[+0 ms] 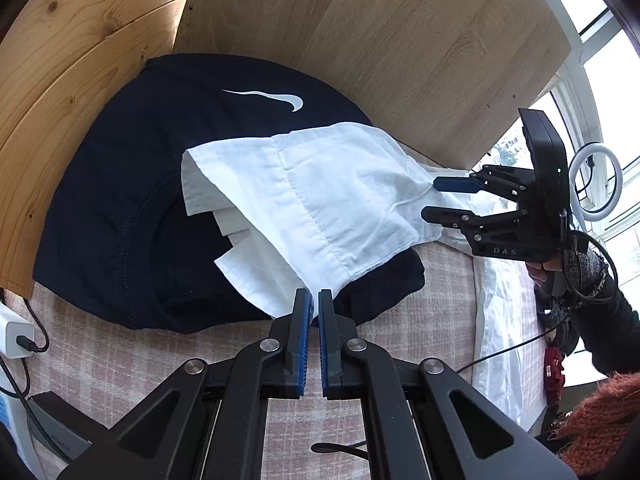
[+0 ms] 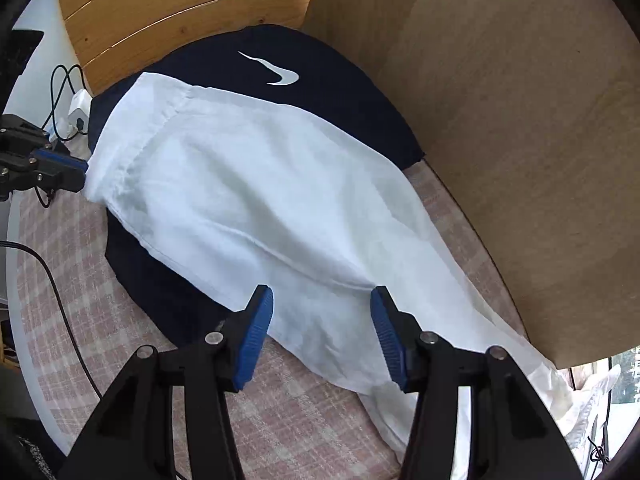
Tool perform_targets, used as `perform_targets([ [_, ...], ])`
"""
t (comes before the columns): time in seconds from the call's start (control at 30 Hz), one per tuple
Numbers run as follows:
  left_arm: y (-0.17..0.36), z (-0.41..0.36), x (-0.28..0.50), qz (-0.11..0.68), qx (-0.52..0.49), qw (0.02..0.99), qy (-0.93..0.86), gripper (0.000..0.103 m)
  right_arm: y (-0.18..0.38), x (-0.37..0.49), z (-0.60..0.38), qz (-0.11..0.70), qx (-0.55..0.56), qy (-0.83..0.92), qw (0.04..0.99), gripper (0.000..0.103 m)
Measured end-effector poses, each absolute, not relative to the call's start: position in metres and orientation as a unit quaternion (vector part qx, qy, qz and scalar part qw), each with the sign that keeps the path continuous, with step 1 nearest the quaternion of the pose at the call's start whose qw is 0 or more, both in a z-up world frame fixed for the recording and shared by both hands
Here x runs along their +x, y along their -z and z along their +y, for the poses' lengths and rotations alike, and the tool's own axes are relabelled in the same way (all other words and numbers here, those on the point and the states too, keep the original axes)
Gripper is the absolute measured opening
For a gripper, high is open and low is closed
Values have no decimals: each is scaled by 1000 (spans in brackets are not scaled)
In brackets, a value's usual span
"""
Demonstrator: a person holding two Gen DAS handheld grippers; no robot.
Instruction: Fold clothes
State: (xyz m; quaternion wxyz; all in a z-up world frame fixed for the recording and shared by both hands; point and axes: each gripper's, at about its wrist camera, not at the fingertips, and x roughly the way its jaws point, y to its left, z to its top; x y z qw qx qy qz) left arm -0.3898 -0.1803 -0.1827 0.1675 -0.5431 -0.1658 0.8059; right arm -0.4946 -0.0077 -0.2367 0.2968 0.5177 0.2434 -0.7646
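Left gripper (image 1: 314,295) pinches the white garment's (image 2: 256,184) hem. Right gripper (image 2: 322,312) hovers above it, jaws apart. Black shirt (image 1: 120,184) underneath mostly covered.

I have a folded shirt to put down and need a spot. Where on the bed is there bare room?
Bare pink checked blanket lies in front of the dark navy garment with the white swoosh, left of the white garment. A narrow strip runs between the white garment and the light wooden panel. The back is crowded: both garments overlap against the pine headboard.
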Motion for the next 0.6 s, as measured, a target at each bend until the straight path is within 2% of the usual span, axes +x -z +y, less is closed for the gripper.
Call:
perform_targets([
  [0.13, 205, -178, -385, -176, -566, 162, -789, 2, 231, -498, 8, 213, 537, 759, 300, 49],
  [0.23, 212, -185, -378, -189, -569, 151, -786, 2, 210, -488, 11, 171, 525, 765, 330, 49],
  [0.33, 212, -195, -378, -202, -567, 142, -786, 3, 195, -476, -15, 162, 500, 762, 378, 49],
  [0.6, 179, -218, -384, -162, -550, 120, -810, 4, 207, -424, -65, 280, 441, 730, 441, 51],
])
